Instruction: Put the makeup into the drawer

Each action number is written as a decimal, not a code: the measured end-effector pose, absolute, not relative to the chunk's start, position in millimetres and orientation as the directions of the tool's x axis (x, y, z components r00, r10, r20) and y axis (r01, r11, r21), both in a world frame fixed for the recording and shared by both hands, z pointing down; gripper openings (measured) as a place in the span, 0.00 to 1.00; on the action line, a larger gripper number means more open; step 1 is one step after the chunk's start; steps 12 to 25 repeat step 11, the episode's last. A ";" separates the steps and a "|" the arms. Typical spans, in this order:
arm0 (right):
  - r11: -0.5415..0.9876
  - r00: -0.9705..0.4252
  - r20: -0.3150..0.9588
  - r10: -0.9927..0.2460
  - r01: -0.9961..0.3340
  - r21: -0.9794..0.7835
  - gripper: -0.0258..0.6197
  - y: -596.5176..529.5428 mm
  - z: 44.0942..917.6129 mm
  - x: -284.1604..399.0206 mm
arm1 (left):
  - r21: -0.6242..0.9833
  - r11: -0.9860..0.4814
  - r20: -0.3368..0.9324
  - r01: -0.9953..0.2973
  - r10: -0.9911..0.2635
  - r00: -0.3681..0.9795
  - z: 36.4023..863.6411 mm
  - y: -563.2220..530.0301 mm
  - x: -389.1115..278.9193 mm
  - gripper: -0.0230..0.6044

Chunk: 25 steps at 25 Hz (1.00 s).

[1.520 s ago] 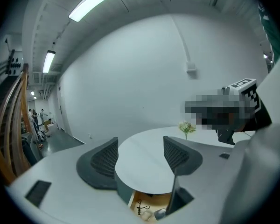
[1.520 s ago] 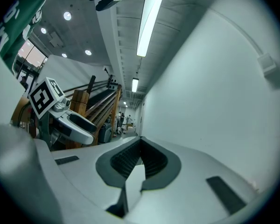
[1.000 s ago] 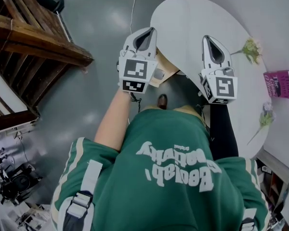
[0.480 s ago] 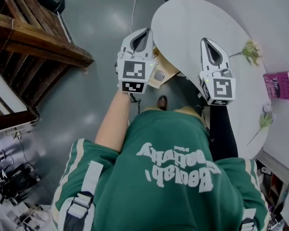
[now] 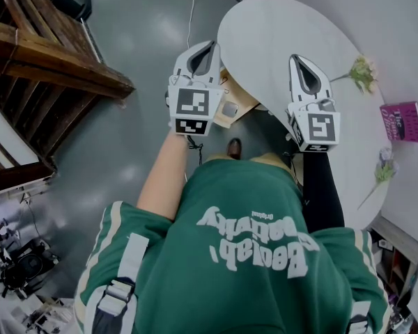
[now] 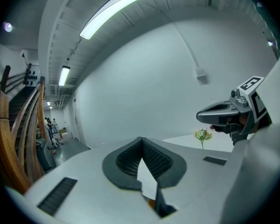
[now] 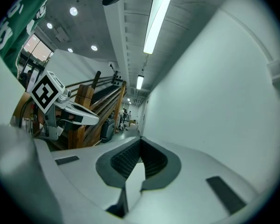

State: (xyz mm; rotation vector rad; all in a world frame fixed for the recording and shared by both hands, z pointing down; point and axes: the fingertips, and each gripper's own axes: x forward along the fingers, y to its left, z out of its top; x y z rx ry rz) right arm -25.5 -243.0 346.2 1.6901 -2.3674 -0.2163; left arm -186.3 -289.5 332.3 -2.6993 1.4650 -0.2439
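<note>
Head view: left gripper (image 5: 207, 47) and right gripper (image 5: 301, 65) are both closed tight with nothing between the jaws, held over the table's (image 5: 279, 33) near edge. A wooden box (image 5: 235, 104) sits under that edge, maybe the drawer, can't confirm. No makeup visible in any view. The tabletop shows only flowers (image 5: 362, 72) and a book (image 5: 403, 122) at the right edge. Fits makeup already stowed, or just out of view.

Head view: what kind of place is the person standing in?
Probably a large indoor hall or studio, not a home: a smooth grey floor, a broad wooden staircase at the left, a round white table with flowers and a pink book, and long ceiling lights.
</note>
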 end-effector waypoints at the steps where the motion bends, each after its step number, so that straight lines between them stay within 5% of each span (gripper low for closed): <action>1: 0.326 -0.312 0.095 -0.945 -0.912 0.248 0.05 -242.9 346.1 -25.4 | -0.128 -0.548 0.110 -0.827 -0.836 0.537 332.2 -289.4 -185.9 0.06; 25: 0.321 -0.306 0.097 -0.947 -0.914 0.249 0.05 -247.1 348.2 -28.2 | -0.137 -0.555 0.114 -0.821 -0.832 0.544 334.8 -293.3 -187.0 0.06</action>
